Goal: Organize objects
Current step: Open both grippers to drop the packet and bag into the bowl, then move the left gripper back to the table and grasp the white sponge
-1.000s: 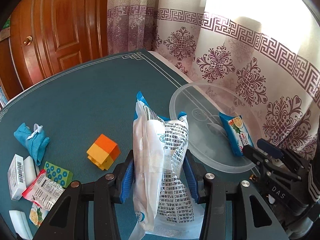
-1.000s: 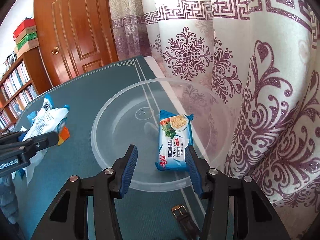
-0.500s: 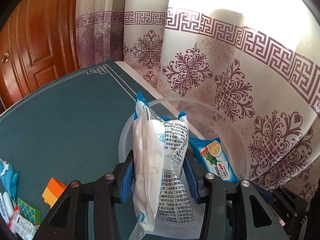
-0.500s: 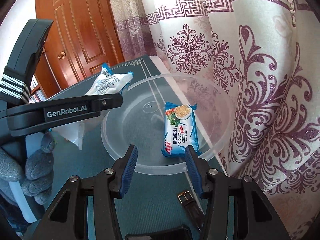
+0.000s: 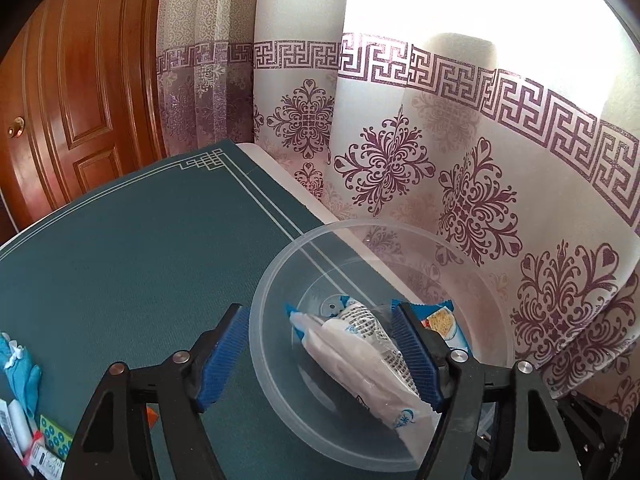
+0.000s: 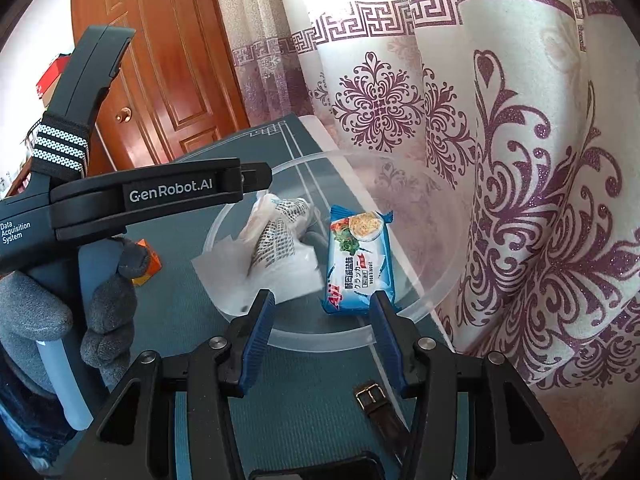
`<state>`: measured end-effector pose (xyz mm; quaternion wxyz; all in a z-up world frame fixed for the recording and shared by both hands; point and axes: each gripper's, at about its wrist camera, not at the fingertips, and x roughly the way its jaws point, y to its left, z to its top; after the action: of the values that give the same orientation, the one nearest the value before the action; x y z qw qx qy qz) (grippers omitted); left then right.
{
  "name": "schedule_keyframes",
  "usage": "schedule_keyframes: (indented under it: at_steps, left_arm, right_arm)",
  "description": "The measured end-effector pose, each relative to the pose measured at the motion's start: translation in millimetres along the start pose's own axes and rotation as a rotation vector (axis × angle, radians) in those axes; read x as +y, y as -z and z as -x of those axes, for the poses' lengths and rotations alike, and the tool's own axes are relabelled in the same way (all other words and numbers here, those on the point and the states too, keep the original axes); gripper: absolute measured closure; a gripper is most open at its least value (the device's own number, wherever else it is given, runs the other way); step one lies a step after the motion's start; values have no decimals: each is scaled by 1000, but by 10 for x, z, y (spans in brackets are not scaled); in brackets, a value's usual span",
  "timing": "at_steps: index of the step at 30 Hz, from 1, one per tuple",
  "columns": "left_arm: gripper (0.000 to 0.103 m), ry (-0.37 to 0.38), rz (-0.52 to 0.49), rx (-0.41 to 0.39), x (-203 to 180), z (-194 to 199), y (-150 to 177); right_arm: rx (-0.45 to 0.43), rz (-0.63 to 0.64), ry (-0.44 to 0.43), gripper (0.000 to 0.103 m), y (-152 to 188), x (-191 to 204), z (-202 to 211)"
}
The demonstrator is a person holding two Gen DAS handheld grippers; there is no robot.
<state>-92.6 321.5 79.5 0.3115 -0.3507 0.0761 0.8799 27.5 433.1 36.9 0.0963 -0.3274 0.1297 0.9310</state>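
left gripper (image 5: pixel 320 354) fingers spread wide, released; white packet (image 5: pixel 360 364) lies between them inside the clear bowl (image 5: pixel 272 376), against the right finger, beside the blue cracker pack (image 6: pixel 360 256). right gripper (image 6: pixel 322 336) fingers open, empty.

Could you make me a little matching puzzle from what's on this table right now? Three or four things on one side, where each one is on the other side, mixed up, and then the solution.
Things
1. white plastic packet
2. blue cracker pack
3. brown watch strap
4. orange block

Places
A. on the green mat, outside the bowl, near the right tool
B. in the clear bowl, on the curtain side
C. on the mat behind the gloved hand
D. in the bowl, between the spread fingers of the left tool

Pairs: 1-D, 2-B, 3-A, 4-C
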Motion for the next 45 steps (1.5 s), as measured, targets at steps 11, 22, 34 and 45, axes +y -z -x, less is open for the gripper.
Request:
schedule_keyframes:
  at_steps: [11, 22, 34, 45]
  left_arm:
    - [13, -36, 35, -5, 112, 207, 130]
    - [8, -90, 84, -5, 313, 480, 320]
    - [8, -164, 130, -27, 662, 913, 588]
    - [8, -276, 200, -14, 1173, 1298, 975]
  right_arm:
    - [-8, 11, -1, 52, 0, 48, 63]
    - [-14, 33, -19, 51, 47, 194, 149]
    - [20, 59, -102, 43, 152, 496, 184]
    - [72, 93, -155, 42, 321, 898, 130]
